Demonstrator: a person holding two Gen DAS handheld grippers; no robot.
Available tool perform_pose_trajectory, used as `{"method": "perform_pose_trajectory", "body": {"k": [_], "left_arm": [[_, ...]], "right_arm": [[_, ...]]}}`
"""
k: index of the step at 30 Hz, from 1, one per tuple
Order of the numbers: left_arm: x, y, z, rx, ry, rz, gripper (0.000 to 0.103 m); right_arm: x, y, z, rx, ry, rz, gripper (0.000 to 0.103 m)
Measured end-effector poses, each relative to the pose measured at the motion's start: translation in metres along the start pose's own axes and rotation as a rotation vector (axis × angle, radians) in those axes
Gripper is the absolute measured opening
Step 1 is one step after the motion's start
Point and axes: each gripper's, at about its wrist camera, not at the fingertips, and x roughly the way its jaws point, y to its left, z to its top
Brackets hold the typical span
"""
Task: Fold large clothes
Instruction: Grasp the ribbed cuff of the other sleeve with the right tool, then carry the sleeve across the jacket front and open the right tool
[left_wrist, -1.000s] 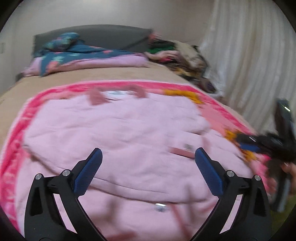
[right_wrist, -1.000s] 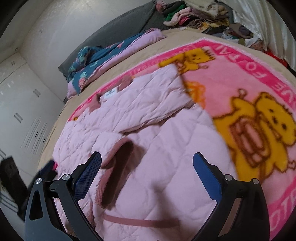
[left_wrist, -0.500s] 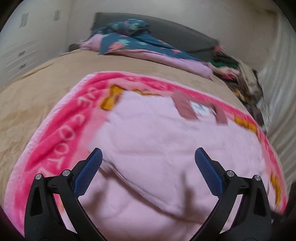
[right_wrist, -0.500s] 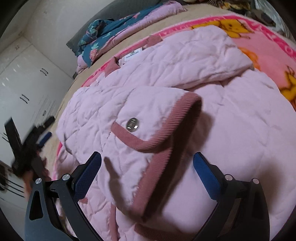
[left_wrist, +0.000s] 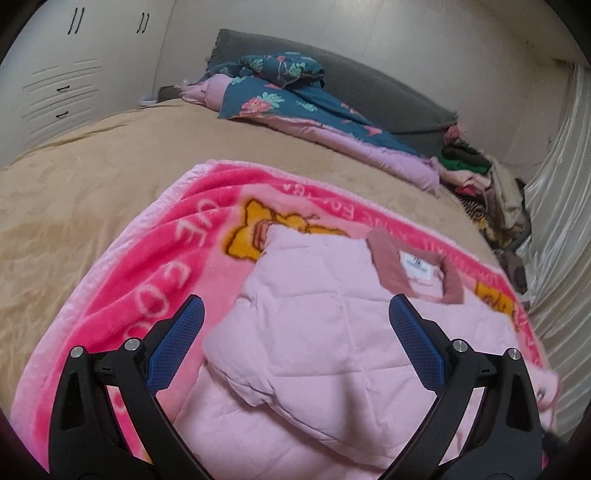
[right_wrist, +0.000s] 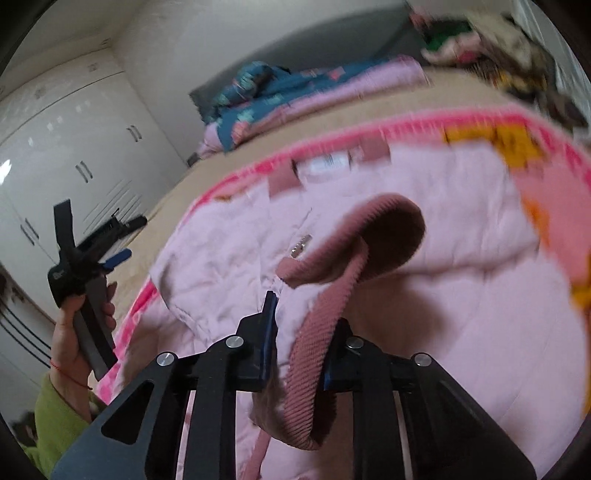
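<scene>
The pink quilted jacket (left_wrist: 332, 332) lies spread on a pink cartoon blanket (left_wrist: 155, 266) that covers the bed (left_wrist: 74, 177), collar and label (left_wrist: 417, 271) toward the headboard. The right hand-held gripper (right_wrist: 301, 343) is clenched on the ribbed cuff (right_wrist: 325, 314) of one sleeve, with both jaws pressed against the dusty-rose knit band; the sleeve end curls up off the jacket body in front of the camera. The left hand-held gripper (left_wrist: 295, 332) is released, jaws spread wide, hovering above the jacket's upper left portion without touching fabric; the right wrist view shows it held off the bed's side. Progress judgement: the fold is at an early stage. One sleeve appears already laid across the chest, visible as a raised flap (left_wrist: 258, 369) in the left wrist view, and the gripped sleeve is probably being carried inward. Remaining work likely includes placing this sleeve flat, then folding the body lengthwise or hem to collar.
</scene>
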Motion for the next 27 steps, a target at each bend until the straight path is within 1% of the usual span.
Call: {"method": "perform_pose_trajectory", "body": {"k": [4, 9, 13, 17, 23, 27], "left_arm": [[-0.002, -0.001, 0.002, 0.005, -0.01, -0.005, 0.093], [-0.002, 0.0, 0.002, 0.004, -0.009, -0.009, 0.093], [-0.003, -0.005, 0.002, 0.011, -0.003, -0.021, 0.093], [-0.003, -0.012, 0.002, 0.027, 0.002, -0.038, 0.093], [0.006, -0.027, -0.004, 0.075, 0.022, -0.061, 0.093], [0.015, -0.035, -0.011, 0.103, 0.048, -0.066, 0.093]], "right_arm": [[-0.013, 0.005, 0.035, -0.065, -0.06, -0.026, 0.016], [-0.021, 0.006, 0.068, -0.122, -0.112, -0.058, 0.015], [-0.019, 0.001, 0.081, -0.15, -0.123, -0.075, 0.015], [-0.011, -0.004, 0.089, -0.15, -0.124, -0.1, 0.014], [-0.002, -0.014, 0.091, -0.135, -0.132, -0.147, 0.014], [0.011, -0.027, 0.089, -0.11, -0.117, -0.165, 0.014]]}}
